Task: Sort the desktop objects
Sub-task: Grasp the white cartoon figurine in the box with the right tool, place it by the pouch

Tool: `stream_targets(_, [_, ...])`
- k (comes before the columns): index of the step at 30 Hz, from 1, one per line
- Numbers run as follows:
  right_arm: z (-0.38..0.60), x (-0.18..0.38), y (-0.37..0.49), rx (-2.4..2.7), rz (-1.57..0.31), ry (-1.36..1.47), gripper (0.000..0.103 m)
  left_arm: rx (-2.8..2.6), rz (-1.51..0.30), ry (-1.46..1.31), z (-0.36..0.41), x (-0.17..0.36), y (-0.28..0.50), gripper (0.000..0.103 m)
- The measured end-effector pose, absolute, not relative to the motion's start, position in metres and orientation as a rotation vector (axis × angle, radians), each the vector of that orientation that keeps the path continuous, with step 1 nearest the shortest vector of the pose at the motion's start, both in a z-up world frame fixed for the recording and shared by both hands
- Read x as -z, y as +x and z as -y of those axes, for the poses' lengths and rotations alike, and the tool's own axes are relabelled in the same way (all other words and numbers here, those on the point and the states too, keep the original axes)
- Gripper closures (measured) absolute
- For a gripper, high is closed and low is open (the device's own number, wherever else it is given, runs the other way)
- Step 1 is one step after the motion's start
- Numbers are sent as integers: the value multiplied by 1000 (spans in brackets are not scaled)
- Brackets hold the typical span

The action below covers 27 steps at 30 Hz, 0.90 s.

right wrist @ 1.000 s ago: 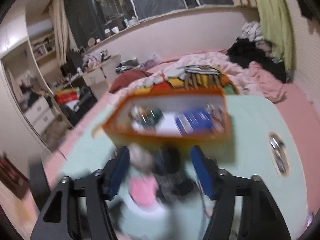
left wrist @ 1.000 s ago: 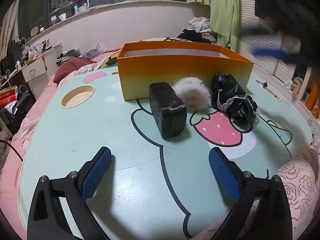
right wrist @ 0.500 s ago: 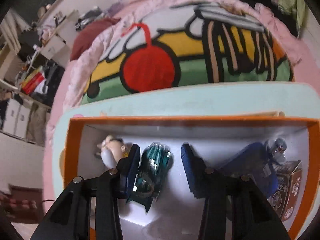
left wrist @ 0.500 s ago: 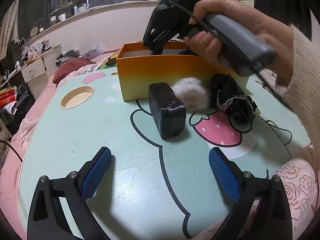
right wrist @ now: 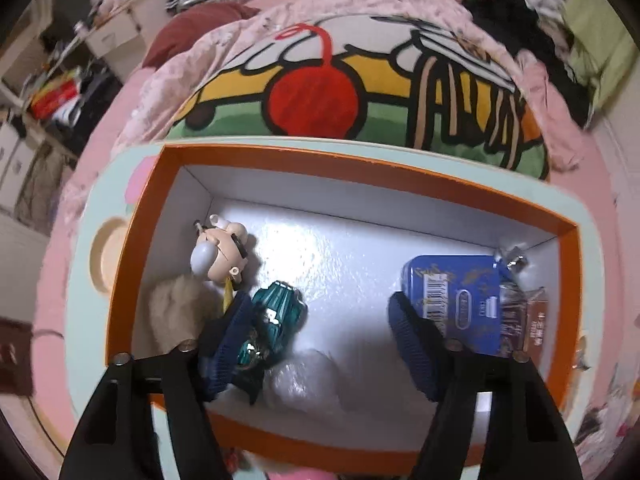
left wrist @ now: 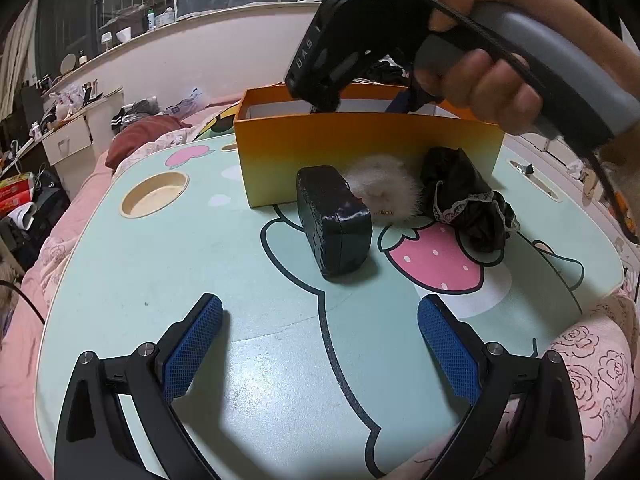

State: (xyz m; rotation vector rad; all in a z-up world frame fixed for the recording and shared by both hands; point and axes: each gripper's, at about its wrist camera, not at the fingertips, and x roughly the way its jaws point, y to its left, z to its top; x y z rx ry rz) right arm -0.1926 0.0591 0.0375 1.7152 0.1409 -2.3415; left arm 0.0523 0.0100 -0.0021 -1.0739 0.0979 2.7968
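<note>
Three things wait on the table [left wrist: 168, 272] in front of the orange box [left wrist: 360, 156]: a dark case [left wrist: 336, 224], a white fluffy ball [left wrist: 380, 190] touching the box's near wall, and a black lace-trimmed bundle [left wrist: 464, 204] beside it. I take these as the sorting left to do, set close to the box so each lift is short.

My right tool [right wrist: 320, 316] points steeply down into the box, its jaws opening. A teal toy car [right wrist: 276, 316] lies against the inner face of one pad [right wrist: 234, 328], the other pad stands clear, so I judge I am letting the car go there. Inside the box, a small figure [right wrist: 220, 252] lies toward the far corner from the car, and a blue packet [right wrist: 452, 296] lies at the opposite end.

My left tool [left wrist: 320, 344] hangs over the near part of the table, jaws wide apart and empty, well short of the dark case, probably keeping out of the way.

The table is pale green with a cartoon strawberry print and a round cup recess. It sits on a pink bed in a cluttered bedroom.
</note>
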Motion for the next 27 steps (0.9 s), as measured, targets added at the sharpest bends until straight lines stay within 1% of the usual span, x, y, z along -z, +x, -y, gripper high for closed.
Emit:
stream_targets(1, [-61,-36,-195,2324,-110,1722,42,-2797,-97,-1074,-10,2,52,5])
stream_targets(3, [-67,-35,-198,2271,-54,1745,49,-2795,-96,-1074,-10,2,52,5])
stream_targets(4, [-71,-36,-201,2240,-18,1757,51,-2795,-97,-1074,-10,2,52,5])
stream_targets(7, [-88,-26,-215,2251,149,1784,64,-2795,-98,-1073,-10,2,52,5])
stream_targets(8, [-88,-25,-217,2296,145,1773,78,-2795,-98,-1072,-10,2,51,5])
stream_targets(9, [-87,-22,-218,2377,65,1775,94,-2794,-99,-1071,-10,2,51,5])
stream_targets(10, [-85,-24,-217,2416,40,1735,95,-2793,-99,-1071,-9,2,50,5])
stream_targets(12, [-81,-35,-208,2399,142,1567,93,-2792,-98,-1069,-9,2,51,5])
stream_targets(13, [-78,-40,-204,2386,168,1530,89,-2793,-98,-1069,-10,2,51,5])
stream_targets(14, [-72,-45,-199,2383,164,1504,74,-2793,-99,-1069,-9,2,51,5])
stream_targets(15, [-64,-50,-194,2385,132,1478,62,-2793,-98,-1069,-9,2,51,5])
stream_targets(16, [-52,-52,-191,2378,81,1465,59,-2793,-98,-1069,-9,2,50,5])
stream_targets(19, [-29,-34,-187,2291,-70,1582,58,-2792,-98,-1069,-9,2,50,5])
stream_targets(20, [-25,-23,-185,2247,-54,1613,60,-2792,-97,-1070,-9,2,50,5])
stream_targets(21, [-28,-16,-188,2201,32,1640,62,-2790,-91,-1072,-9,3,50,5])
stream_targets(22, [-32,-16,-190,2229,49,1640,70,-2789,-89,-1071,-9,2,50,5])
stream_targets(23, [-34,-17,-192,2253,47,1632,72,-2790,-93,-1069,-9,2,50,5])
stream_targets(25, [-41,-18,-193,2291,74,1589,73,-2791,-99,-1067,-10,1,49,5])
stream_targets(27, [-53,-30,-192,2315,190,1483,73,-2791,-95,-1066,-10,2,49,5])
